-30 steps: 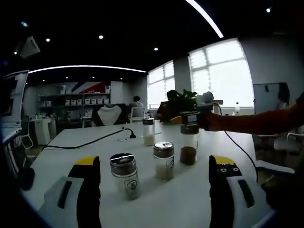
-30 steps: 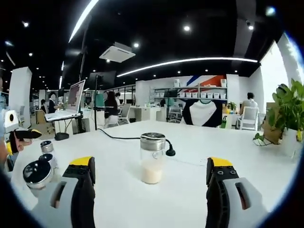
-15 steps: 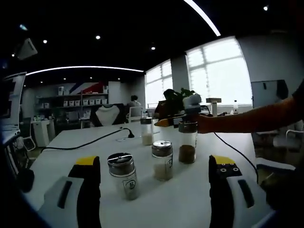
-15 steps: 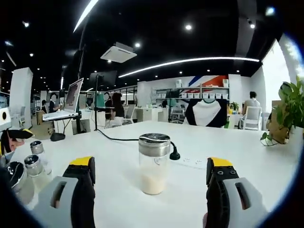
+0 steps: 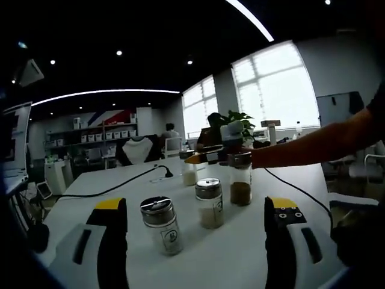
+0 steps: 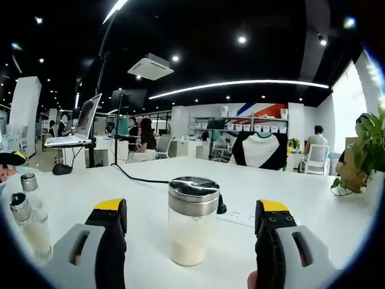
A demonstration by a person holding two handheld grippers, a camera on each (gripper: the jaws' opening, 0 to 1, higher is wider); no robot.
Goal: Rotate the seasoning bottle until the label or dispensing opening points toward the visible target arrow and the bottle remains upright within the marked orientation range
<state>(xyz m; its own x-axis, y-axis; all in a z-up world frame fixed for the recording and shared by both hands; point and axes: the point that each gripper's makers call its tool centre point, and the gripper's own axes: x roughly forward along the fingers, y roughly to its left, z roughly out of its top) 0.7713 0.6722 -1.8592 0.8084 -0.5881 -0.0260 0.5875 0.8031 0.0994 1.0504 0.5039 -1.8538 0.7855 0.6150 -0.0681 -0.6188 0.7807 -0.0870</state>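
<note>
Several glass seasoning bottles with metal lids stand upright on the white table. In the right gripper view the bottle of white powder stands between the jaws of my right gripper, which is open and not touching it. In the left gripper view that same far bottle has the right gripper around it, reaching in from the right. My left gripper is open and holds nothing. Ahead of it stand a near bottle, a second pale bottle and a bottle of brown powder.
A black cable runs across the table to a power strip behind the far bottle. A person's sleeve stretches over the table's right side. A potted plant stands at the far right edge. Two bottles stand at left.
My right gripper has moved forward, so the bottle of white powder now stands between its jaws and looks larger. The left gripper view has shifted only slightly.
</note>
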